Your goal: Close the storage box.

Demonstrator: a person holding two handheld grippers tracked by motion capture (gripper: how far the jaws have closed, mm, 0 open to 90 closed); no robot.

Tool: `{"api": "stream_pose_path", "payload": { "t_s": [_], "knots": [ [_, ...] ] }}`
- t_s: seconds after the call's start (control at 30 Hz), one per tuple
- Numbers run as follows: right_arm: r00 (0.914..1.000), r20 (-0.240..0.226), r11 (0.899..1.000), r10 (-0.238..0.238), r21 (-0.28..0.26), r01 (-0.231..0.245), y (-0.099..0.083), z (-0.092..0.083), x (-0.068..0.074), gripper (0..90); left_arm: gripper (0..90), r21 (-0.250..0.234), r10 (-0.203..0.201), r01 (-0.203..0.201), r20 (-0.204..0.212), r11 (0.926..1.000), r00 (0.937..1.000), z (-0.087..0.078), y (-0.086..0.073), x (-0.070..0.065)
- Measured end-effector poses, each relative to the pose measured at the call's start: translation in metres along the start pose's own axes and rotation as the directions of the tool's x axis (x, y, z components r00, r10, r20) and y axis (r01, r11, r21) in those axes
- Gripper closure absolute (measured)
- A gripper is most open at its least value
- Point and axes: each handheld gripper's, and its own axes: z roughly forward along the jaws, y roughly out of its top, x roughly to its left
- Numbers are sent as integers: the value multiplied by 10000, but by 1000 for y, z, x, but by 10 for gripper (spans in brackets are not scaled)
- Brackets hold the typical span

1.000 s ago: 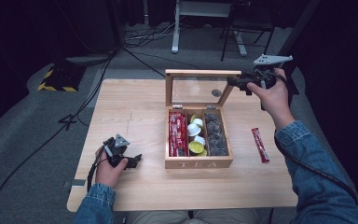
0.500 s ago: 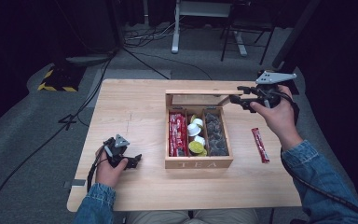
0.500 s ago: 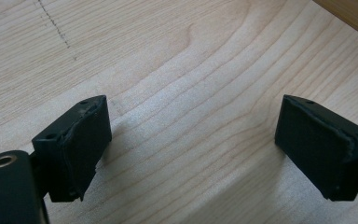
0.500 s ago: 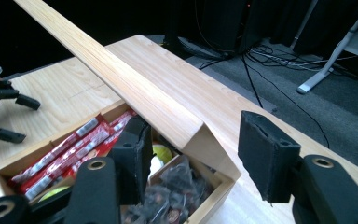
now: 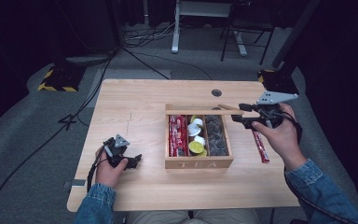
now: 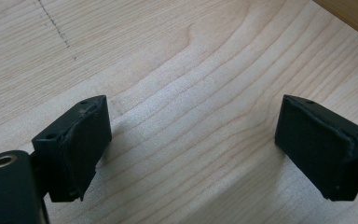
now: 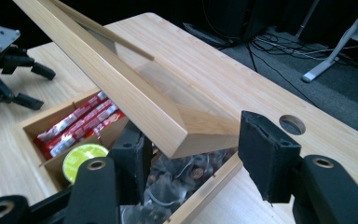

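Note:
A wooden tea box (image 5: pixel 199 163) stands mid-table, and its glass-paned lid (image 5: pixel 196 112) hangs half lowered over it. My right gripper (image 5: pixel 237 117) reaches in from the right at the lid's right corner. In the right gripper view that lid (image 7: pixel 135 98) slants across, with its corner between the jaws of my right gripper (image 7: pixel 196 130). The jaws have just been opening, and a gap shows at the right pad. My left gripper (image 5: pixel 135 159) rests on the table left of the box, open over bare wood (image 6: pixel 191 116).
The box holds red sachets (image 5: pixel 178 135), small round cups (image 5: pixel 196 135) and dark tea bags (image 5: pixel 216 137). One red sachet (image 5: pixel 261 147) lies on the table right of the box. A cable hole (image 5: pixel 216 92) sits behind it. Floor cables and chair legs lie beyond the table.
The lid has swung down from upright to half lowered. My right gripper came down and toward me with it. The left hand stayed where it was.

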Motion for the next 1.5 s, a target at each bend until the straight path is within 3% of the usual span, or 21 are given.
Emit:
{"api": "stream_pose_path", "payload": {
  "t_s": [0.13, 0.4, 1.07, 1.5],
  "knots": [
    [9997, 189, 9999, -159, 28, 158, -8, -5, 8, 459, 109, -2, -14, 14, 4, 10000, 10000, 0, 0, 0],
    [10000, 19, 9998, 86, 177, -86, -26, -8, 19, 456, 110, 3, -27, 27, 7, 10000, 10000, 0, 0, -1],
    [9995, -275, 9940, 175, 1084, -144, -60, 1, 35, 445, 110, 2, -28, 28, 5, 10000, 10000, 0, 0, -1],
    [9988, -411, 9791, 268, 2024, -180, -82, 13, 43, 437, 108, 27, 15, -16, 19, 10000, 10000, 0, 0, 0]
  ]
}}
